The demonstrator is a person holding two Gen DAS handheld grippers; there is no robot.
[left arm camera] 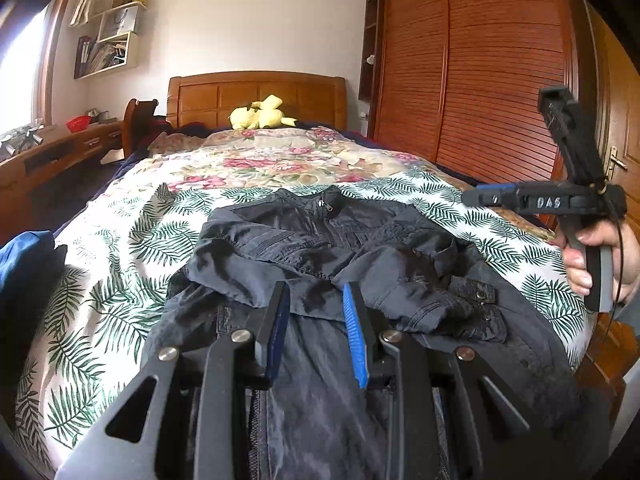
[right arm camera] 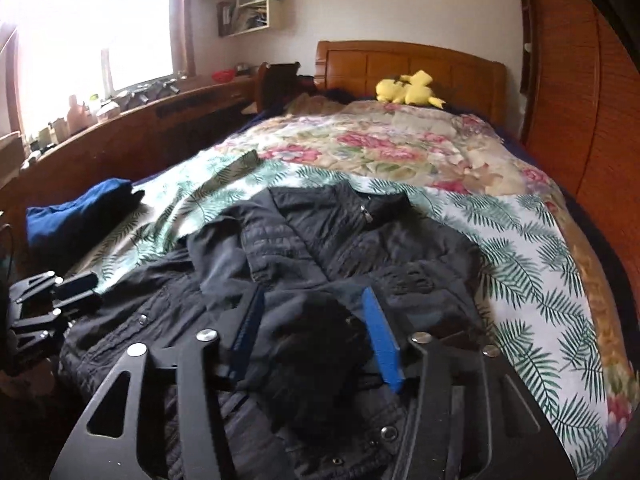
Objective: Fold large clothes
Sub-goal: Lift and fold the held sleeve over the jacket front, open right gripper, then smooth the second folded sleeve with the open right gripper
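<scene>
Left wrist view: dark jacket [left arm camera: 320,248] spread on the bed [left arm camera: 120,264], collar toward the headboard [left arm camera: 256,96], zip closed at the neck, both sleeves folded in across the chest. Left hand-held gripper [left arm camera: 316,320] low over the jacket's lower front — jaws part-way open, blue pads apart, nothing pinched between them; cloth only seen through the gap. Right hand-held gripper [left arm camera: 472,197] off the jacket's right shoulder, raised above the palm-leaf bedspread [left arm camera: 500,240], held by a hand [left arm camera: 600,256]; seen side-on from here, so jaw gap hard to judge in this view.

Right wrist view: right hand-held gripper [right arm camera: 312,320] over the jacket [right arm camera: 360,240] near the folded sleeve — jaws standing apart, pads not pressing; dark sleeve cloth lying in the gap but not gripped. Left hand-held gripper [right arm camera: 80,288] at the jacket's left edge, near the hem side. Folded blue garment [right arm camera: 76,216] on the bed left of the jacket, well apart from the collar. Yellow plush toy [right arm camera: 408,88] beyond the jacket's collar, against the headboard [right arm camera: 408,60]. Floral quilt [right arm camera: 380,148] between the plush toy and the jacket. Slatted wooden wardrobe doors [left arm camera: 480,80] right of the jacket, past the bed's edge.
</scene>
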